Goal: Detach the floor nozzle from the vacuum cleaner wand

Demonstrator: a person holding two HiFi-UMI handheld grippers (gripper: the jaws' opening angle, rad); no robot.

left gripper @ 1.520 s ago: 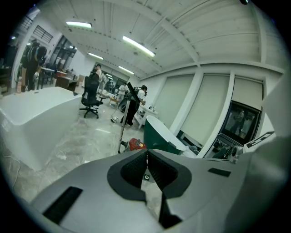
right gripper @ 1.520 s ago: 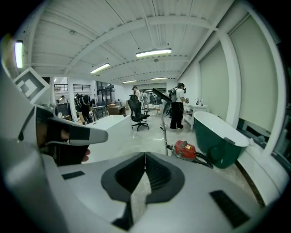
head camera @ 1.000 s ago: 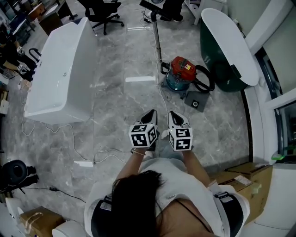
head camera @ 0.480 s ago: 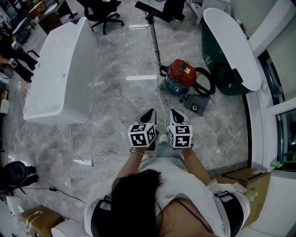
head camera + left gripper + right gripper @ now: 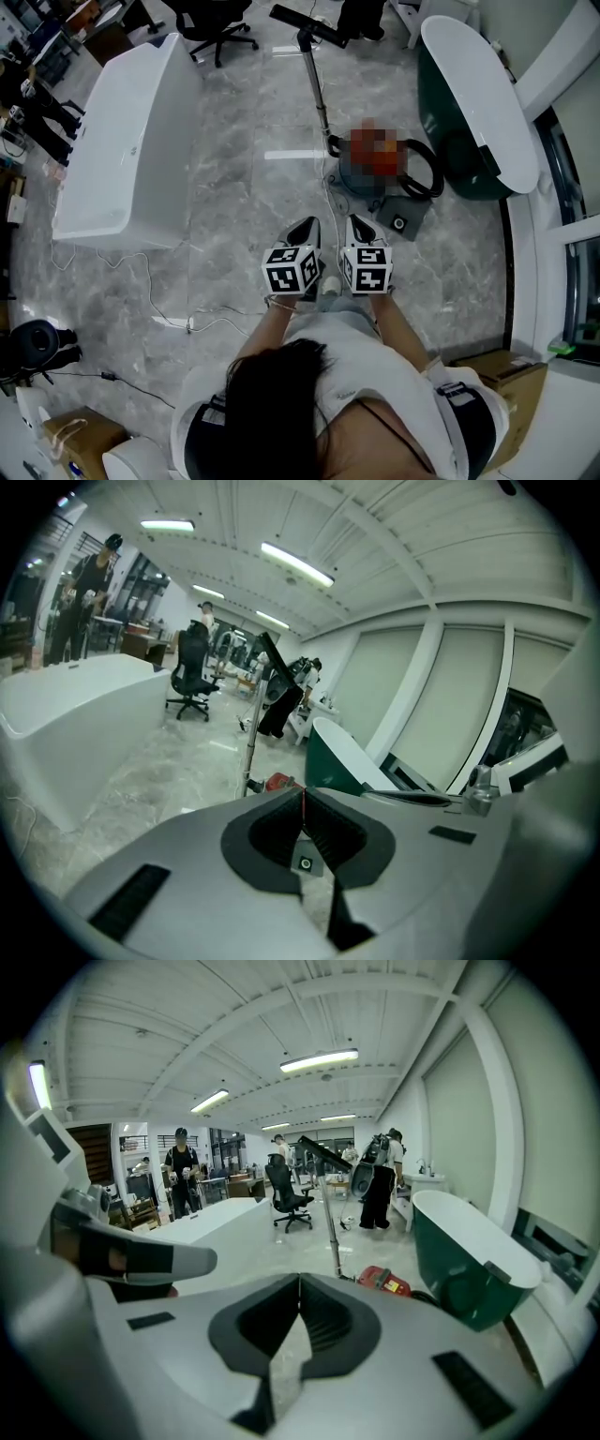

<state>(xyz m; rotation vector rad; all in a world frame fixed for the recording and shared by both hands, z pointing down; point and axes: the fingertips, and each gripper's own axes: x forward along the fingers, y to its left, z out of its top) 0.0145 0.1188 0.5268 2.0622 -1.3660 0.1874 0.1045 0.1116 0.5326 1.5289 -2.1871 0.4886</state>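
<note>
The red canister vacuum [image 5: 375, 161] sits on the marble floor ahead of me, partly under a mosaic patch. Its metal wand [image 5: 314, 80] rises upright from it, with the black floor nozzle [image 5: 305, 24] at the top end. Both grippers are held side by side well short of it. My left gripper [image 5: 307, 225] is shut and empty, and so is my right gripper [image 5: 355, 223]. In the left gripper view the wand [image 5: 250, 752] and nozzle [image 5: 274, 658] stand beyond the shut gripper [image 5: 302, 794]. In the right gripper view the wand [image 5: 333, 1232] and nozzle [image 5: 323, 1154] stand beyond the shut gripper [image 5: 298, 1279].
A white bathtub [image 5: 122, 150] stands at the left and a green one [image 5: 478, 103] at the right. The black hose [image 5: 427, 178] loops beside the vacuum, and a dark square part [image 5: 403, 223] lies near it. Cables [image 5: 187, 323] trail on the floor; cardboard boxes [image 5: 487, 361] at lower right.
I have walked forward: the vacuum and wand have come closer and sit lower in the head view. Both grippers moved along together and stayed shut.
</note>
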